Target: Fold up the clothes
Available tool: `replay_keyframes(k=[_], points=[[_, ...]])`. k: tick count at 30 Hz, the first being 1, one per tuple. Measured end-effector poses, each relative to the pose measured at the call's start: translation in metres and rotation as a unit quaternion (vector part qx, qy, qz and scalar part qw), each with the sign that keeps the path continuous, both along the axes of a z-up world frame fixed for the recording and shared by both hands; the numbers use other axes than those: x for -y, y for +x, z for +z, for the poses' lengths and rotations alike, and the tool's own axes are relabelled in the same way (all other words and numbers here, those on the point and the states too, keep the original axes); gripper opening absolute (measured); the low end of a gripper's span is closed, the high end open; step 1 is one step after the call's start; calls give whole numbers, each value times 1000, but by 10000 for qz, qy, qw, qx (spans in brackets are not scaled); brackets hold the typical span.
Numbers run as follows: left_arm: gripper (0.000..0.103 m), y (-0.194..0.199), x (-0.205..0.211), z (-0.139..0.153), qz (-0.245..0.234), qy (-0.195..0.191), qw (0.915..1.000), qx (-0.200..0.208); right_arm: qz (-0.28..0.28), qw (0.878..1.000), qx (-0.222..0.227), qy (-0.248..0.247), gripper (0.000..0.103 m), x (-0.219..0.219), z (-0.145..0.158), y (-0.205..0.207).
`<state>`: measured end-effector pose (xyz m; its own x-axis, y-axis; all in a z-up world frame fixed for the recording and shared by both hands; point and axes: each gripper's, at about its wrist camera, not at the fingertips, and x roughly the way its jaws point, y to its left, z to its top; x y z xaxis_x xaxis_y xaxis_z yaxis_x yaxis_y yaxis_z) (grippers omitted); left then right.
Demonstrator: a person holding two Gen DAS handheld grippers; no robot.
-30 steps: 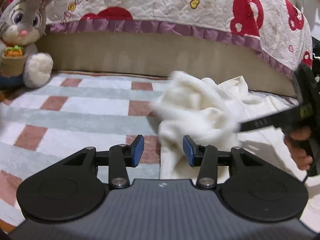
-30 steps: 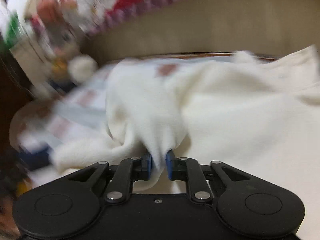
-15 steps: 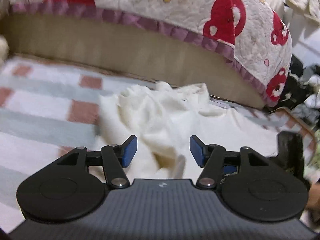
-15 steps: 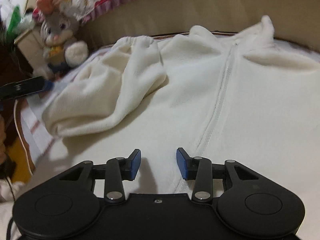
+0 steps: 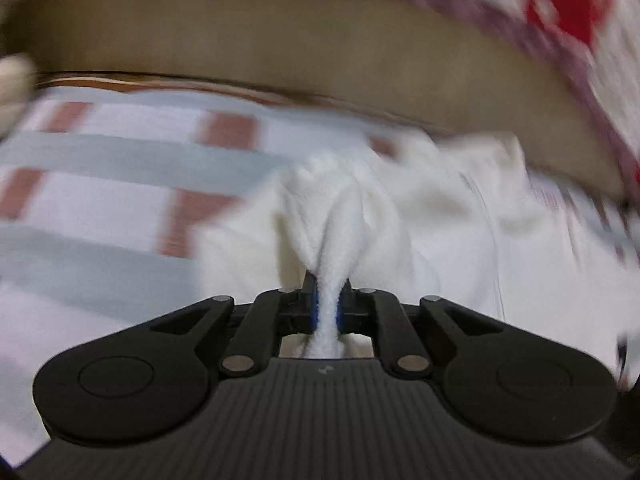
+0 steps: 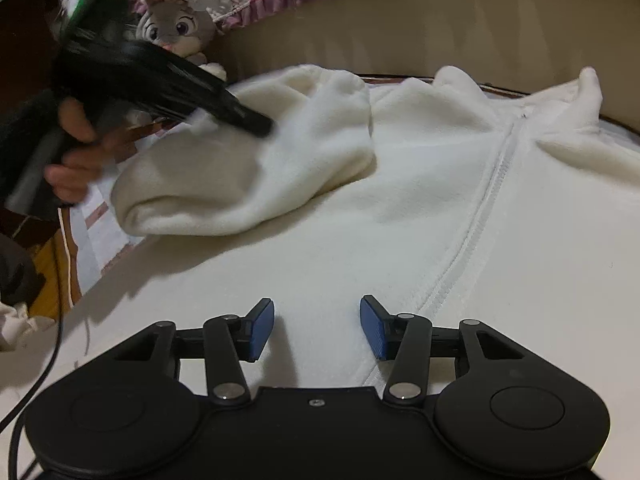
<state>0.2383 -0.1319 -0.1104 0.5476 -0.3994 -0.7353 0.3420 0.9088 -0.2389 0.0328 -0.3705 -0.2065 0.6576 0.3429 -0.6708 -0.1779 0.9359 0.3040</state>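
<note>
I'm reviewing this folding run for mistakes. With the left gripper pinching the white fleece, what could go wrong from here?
1. The left gripper pinches only a thin bunched ridge of the fleece jacket, so the fabric may slip out when pulled.
2. The sleeve lies crumpled on the jacket; folding from here may trap wrinkles.
3. The right gripper is opening and holds nothing, so the body may drag along.

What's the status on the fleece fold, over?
Left hand-held gripper shut on fleece sleeve. Right hand-held gripper opening, nothing between its jaws, over fleece jacket. Nothing in the way.
</note>
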Motion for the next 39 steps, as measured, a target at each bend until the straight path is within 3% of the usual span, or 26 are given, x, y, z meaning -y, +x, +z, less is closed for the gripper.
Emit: replay_keyframes(k=[1,3,5,7,9,12,15,19,24,25,27,30,32,33,35,36,37,39], points=[[7,-5,-19,16,225,22,9990,396,-17,10000,-32,12,53,0,1,1],[8,-17,-52,39,659,495,9898,1160,-23,10000,-51,-17,53,-1,1,2],[8,-30,-84,57,1131,1078,9703,1848,-14,10000,-46,-63,54,-3,0,3],[8,-41,-111,62,1661,1545,9453,2345,-20,9999,-57,-89,56,-4,0,3],[8,-47,-138,59,2242,1787,9236,2547,-104,9998,-140,-88,56,-4,1,3],[8,-45,-164,33,2668,2107,9117,2309,-301,9992,-272,-21,56,-5,3,-2],[8,-42,-175,1,2851,2351,9094,1911,-257,9993,-121,-242,58,-12,0,-7],[9,-44,-193,-33,3177,2108,9105,1601,-113,9984,47,-557,63,-22,-2,-12],[9,-72,-231,-25,3559,827,9118,1876,-101,9982,115,-578,63,-19,-3,-16],[9,-75,-232,-22,3552,830,9113,1908,-133,9985,81,-526,63,-17,-2,-16],[13,-75,-226,-20,3463,1254,9112,1846,-353,9990,-109,-234,63,-12,2,-13],[14,-71,-225,-39,3337,1547,9224,1179,-872,9940,-324,572,63,-3,8,-14],[14,-72,-234,-59,3408,1382,9285,521,-916,9906,-323,965,63,-8,10,-17],[15,-75,-240,-69,3488,1206,9291,221,-759,9925,-319,900,63,-18,11,-17],[18,-86,-251,-82,3674,810,9265,12,-374,9977,-250,501,63,-44,16,-14],[24,-91,-257,-87,3762,619,9245,-45,-200,9991,-187,322,63,-56,19,-11],[40,-96,-262,-90,3856,519,9212,-64,-47,9996,-147,237,63,-67,23,-8],[53,-104,-271,-93,4045,498,9132,45,158,9993,-138,315,63,-86,31,5]])
